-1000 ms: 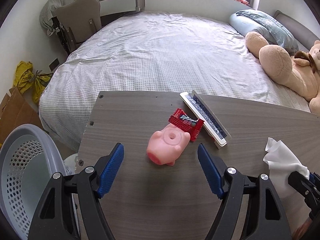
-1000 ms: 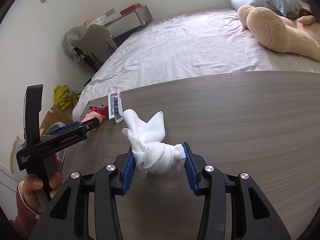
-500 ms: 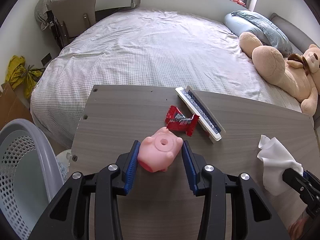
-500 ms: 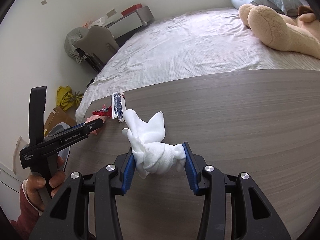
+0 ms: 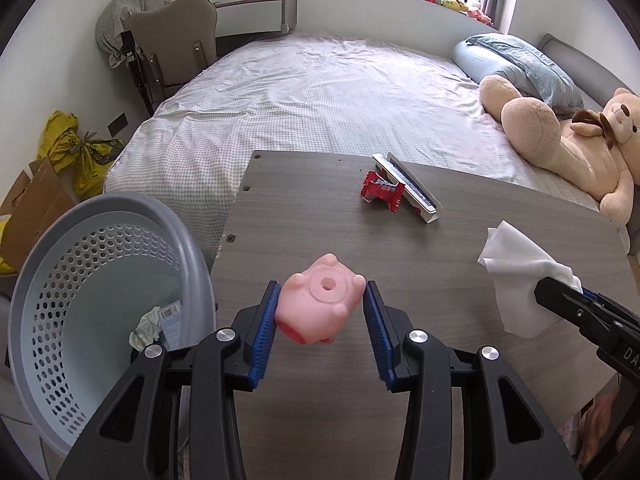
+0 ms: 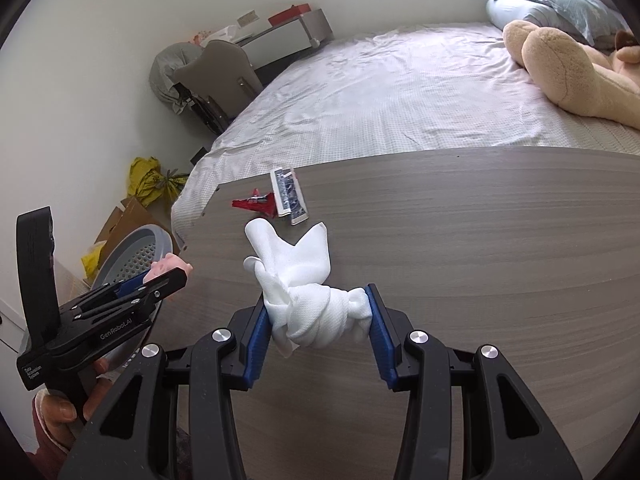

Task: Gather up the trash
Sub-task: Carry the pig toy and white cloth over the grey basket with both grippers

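Note:
My left gripper (image 5: 320, 312) is shut on a pink pig toy (image 5: 320, 307), held a little above the wooden table (image 5: 320, 208) near its left edge. The same toy (image 6: 170, 265) shows at the left gripper's tip in the right wrist view. A crumpled white tissue (image 6: 308, 300) is clamped between the blue pads of my right gripper (image 6: 316, 316); the tissue (image 5: 520, 276) appears at the right of the left wrist view. A red wrapper (image 5: 380, 194) lies farther back on the table beside a flat card box (image 5: 408, 188).
A grey perforated basket (image 5: 52, 280) stands on the floor left of the table, with crumpled paper and a label inside. Behind the table lies a bed (image 5: 320, 92) with a teddy bear (image 5: 560, 140). A chair (image 5: 176, 48), cardboard and a yellow bag (image 5: 76, 148) line the left wall.
The left gripper's jaws came together on the pink pig toy, then lifted it and drew it back toward the table's left edge and the basket. The right gripper keeps its grip on the tissue.

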{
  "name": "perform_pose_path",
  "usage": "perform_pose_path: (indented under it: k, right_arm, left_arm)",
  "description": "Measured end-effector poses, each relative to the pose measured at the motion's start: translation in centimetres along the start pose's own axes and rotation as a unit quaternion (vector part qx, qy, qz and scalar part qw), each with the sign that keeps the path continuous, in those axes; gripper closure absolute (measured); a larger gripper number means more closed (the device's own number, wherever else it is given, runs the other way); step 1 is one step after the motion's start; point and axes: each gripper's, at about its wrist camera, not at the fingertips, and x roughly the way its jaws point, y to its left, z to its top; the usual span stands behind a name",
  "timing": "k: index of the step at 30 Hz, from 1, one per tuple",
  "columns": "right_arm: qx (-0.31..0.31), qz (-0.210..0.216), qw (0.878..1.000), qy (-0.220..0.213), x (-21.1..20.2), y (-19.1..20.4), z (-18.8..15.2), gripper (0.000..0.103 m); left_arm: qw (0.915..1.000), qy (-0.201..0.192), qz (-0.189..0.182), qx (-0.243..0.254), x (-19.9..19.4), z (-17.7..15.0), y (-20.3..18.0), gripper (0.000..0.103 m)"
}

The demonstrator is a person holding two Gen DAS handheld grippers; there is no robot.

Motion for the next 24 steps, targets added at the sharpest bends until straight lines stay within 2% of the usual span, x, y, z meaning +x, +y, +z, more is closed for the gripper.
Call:
perform_pose_path:
  k: [5, 12, 24]
  right_arm:
    - [-0.022, 0.018, 1.0, 0.003, 0.2, 3.2, -0.3, 0.059]
    - [-0.061, 0.056, 0.997, 0.005, 1.7, 8.8, 0.2, 0.059]
    - [-0.141, 0.11, 0.983, 0.039, 6.8, 19.2, 0.4, 0.059]
  left_arm:
    - [0.9996, -0.019, 0.014, -0.017, -2.6, -1.0, 2.5, 0.062]
    - [0.9953, -0.046, 0.07, -0.049, -5.4, -1.8, 8.0, 0.062]
    - [0.9838, -0.043, 0.132, -0.113, -6.5, -4.0, 16.9, 0.062]
